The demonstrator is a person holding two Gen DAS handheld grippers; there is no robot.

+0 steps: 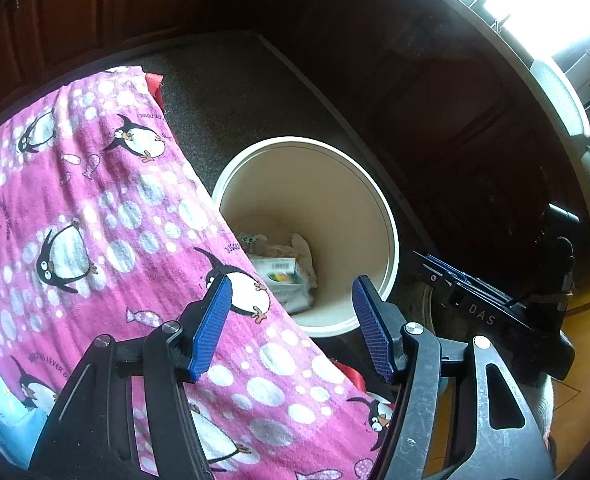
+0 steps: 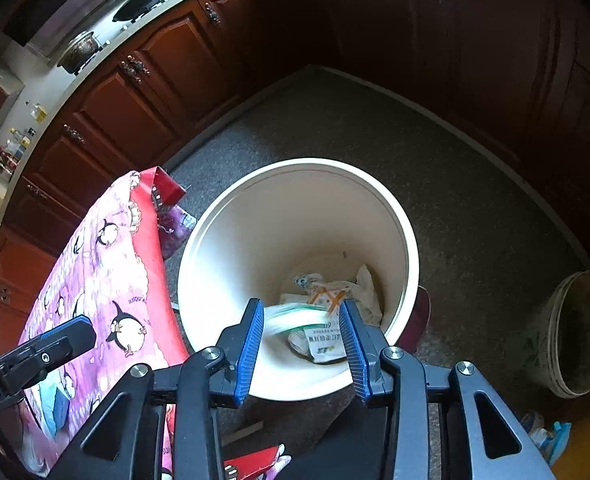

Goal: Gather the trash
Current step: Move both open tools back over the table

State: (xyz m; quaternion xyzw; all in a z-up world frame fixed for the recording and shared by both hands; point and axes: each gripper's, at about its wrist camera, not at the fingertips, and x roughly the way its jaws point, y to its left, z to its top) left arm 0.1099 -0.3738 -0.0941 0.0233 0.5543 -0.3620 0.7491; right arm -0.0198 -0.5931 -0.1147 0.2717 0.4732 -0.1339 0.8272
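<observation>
A pink penguin-print towel (image 1: pixel 107 216) drapes a red-edged desk (image 2: pixel 151 240) on the left, with a light-blue item (image 1: pixel 3 412) lying on it near the lower left corner. Dark speckled floor (image 2: pixel 435 184) runs back to reddish-brown wooden cabinets (image 2: pixel 135 116). On the counter above them sit a dark wok (image 2: pixel 143 2), a lidded pot (image 2: pixel 79 50) and several small bottles (image 2: pixel 23 138). A grimy, weathered basin (image 2: pixel 575 336) stands on the floor at right
</observation>
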